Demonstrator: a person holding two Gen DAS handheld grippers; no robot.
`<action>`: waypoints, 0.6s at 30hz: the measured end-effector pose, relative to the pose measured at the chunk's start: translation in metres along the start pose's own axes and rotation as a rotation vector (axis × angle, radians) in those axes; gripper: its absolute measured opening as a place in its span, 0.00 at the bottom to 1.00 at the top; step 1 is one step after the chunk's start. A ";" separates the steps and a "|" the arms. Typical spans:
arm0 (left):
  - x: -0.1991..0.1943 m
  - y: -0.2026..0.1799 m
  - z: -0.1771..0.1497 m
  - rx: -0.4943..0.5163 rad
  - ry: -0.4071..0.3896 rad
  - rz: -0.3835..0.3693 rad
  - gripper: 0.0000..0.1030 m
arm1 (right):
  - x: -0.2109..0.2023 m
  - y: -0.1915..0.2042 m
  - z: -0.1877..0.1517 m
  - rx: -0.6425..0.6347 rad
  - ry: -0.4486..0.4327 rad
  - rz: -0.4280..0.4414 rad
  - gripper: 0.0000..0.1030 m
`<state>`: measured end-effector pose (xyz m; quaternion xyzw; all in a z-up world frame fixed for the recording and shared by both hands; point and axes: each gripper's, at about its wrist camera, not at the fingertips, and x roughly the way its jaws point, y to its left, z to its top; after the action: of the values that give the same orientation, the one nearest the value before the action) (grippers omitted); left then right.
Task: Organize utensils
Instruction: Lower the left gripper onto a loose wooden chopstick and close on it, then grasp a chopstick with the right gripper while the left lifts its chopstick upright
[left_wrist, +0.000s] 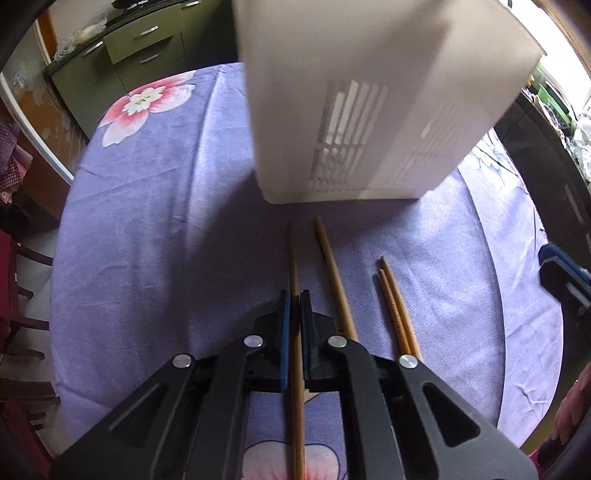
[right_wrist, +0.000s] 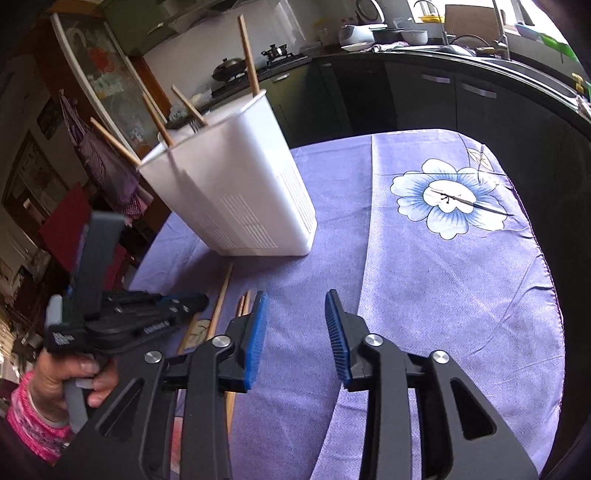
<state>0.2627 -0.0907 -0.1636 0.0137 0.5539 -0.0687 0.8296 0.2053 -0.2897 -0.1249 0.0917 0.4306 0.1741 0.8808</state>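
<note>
A white slotted utensil holder (left_wrist: 354, 110) stands on the purple cloth; in the right wrist view the holder (right_wrist: 243, 192) has several wooden chopsticks (right_wrist: 248, 55) sticking out of its top. My left gripper (left_wrist: 294, 295) is shut on a wooden chopstick (left_wrist: 293, 258) that points toward the holder's base. Another single chopstick (left_wrist: 334, 273) and a pair of chopsticks (left_wrist: 397, 306) lie on the cloth to its right. My right gripper (right_wrist: 295, 299) is open and empty above the cloth. The left gripper also shows in the right wrist view (right_wrist: 199, 301), low at the left.
The round table wears a purple flowered cloth (right_wrist: 443, 258). Dark kitchen counters (right_wrist: 461, 74) with pots stand behind. Green cabinets (left_wrist: 140, 48) are at the far left. Chairs (left_wrist: 22, 277) stand at the table's left edge.
</note>
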 end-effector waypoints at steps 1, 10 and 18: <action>-0.003 0.007 0.001 -0.006 -0.017 0.003 0.05 | 0.004 0.003 -0.001 -0.016 0.010 -0.012 0.35; -0.057 0.033 -0.008 -0.024 -0.164 0.012 0.05 | 0.055 0.049 -0.007 -0.160 0.131 -0.053 0.33; -0.073 0.037 -0.015 -0.010 -0.191 -0.026 0.05 | 0.088 0.059 0.001 -0.147 0.222 -0.044 0.24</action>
<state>0.2267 -0.0451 -0.1042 -0.0044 0.4727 -0.0776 0.8778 0.2426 -0.2010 -0.1697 -0.0023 0.5133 0.1947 0.8358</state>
